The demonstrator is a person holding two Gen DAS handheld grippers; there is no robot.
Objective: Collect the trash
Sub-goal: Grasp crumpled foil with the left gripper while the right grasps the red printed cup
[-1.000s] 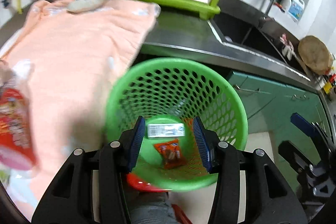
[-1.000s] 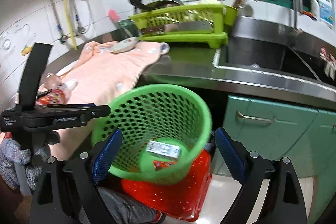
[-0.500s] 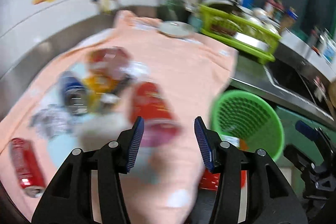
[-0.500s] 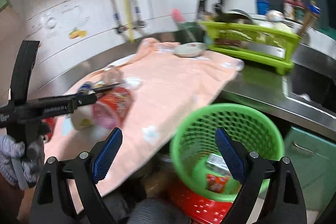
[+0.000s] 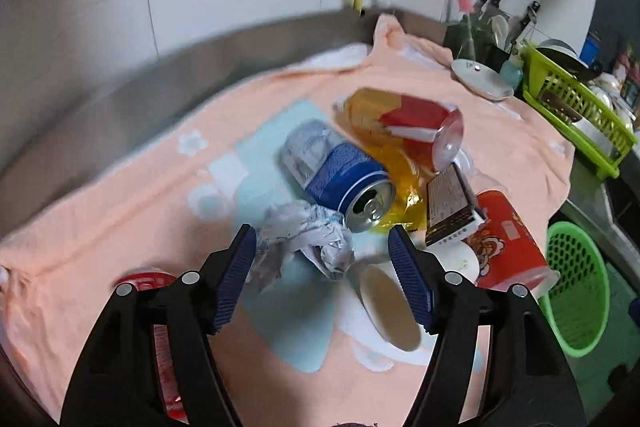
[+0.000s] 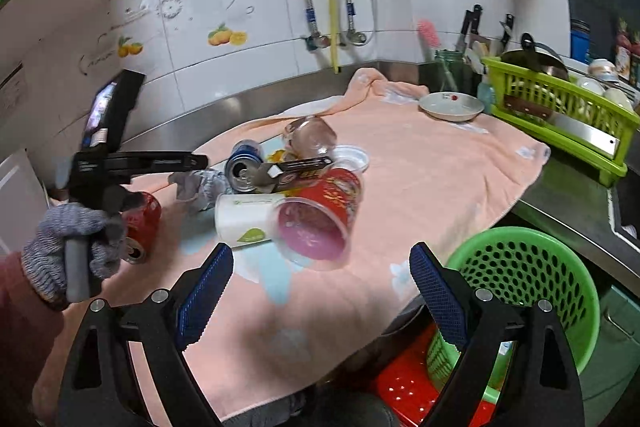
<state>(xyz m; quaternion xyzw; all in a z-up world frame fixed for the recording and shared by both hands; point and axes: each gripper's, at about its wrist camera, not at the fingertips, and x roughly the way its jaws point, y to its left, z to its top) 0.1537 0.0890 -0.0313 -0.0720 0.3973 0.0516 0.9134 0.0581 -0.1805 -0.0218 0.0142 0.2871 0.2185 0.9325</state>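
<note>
left wrist view: a heap of trash left to clear

left wrist view, left to right: a red can (image 5: 160, 311) lies partly under the left gripper (image 5: 322, 263), whose jaws have just been opening and stand spread over a crumpled wrapper (image 5: 308, 239), pinching nothing. next come a blue can (image 5: 344, 175), a white paper cup (image 5: 390, 303), a dark carton (image 5: 450, 207) and a red noodle cup (image 5: 508, 243), all on the peach towel (image 5: 120, 211). judging by that heap, most collecting remains. at far right the green basket (image 6: 532, 279) shows only its mesh; its contents are hidden. the right gripper (image 6: 320, 287) hangs spread wide and empty.
</note>
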